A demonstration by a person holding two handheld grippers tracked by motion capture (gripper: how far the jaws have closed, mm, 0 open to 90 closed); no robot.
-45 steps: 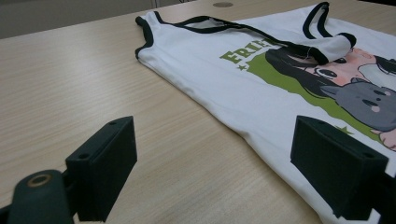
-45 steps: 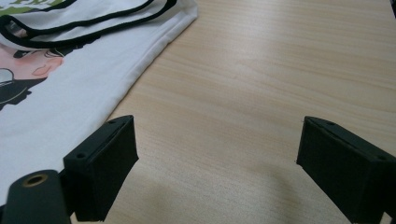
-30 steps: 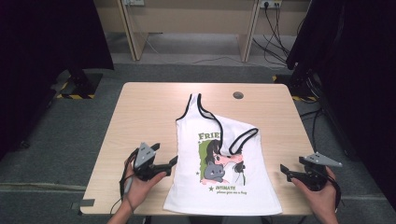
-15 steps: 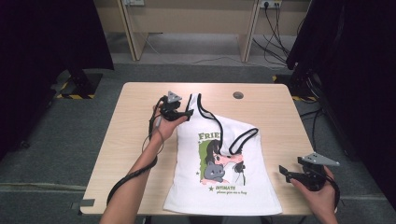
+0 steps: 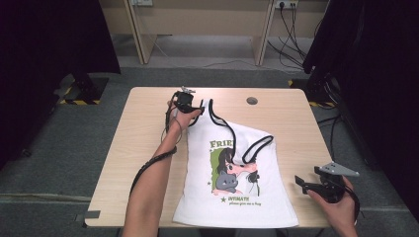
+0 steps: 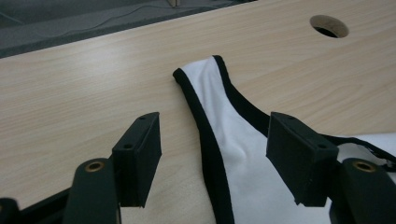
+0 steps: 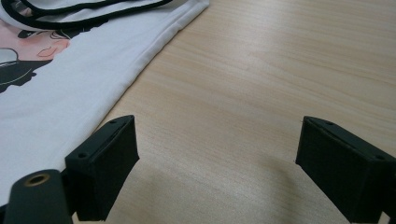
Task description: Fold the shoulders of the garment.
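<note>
A pale wooden table (image 5: 148, 148) carries our white tank top (image 5: 237, 197), its strap (image 6: 210, 93) reaching toward eleven o'clock. We judge the grasp under way: our left gripper (image 5: 190, 106), arm outstretched, has been closing astride that strap, pads not yet pressing. Next, pinch. The right gripper (image 5: 316, 185) rests wide open at four o'clock, empty.

High view looks down on the table (image 5: 148, 148); gripper views skim it closely.

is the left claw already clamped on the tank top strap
No: in the left gripper view the left claw stands open, with the black-trimmed strap of the tank top lying flat on the table between its pads, untouched.
</note>
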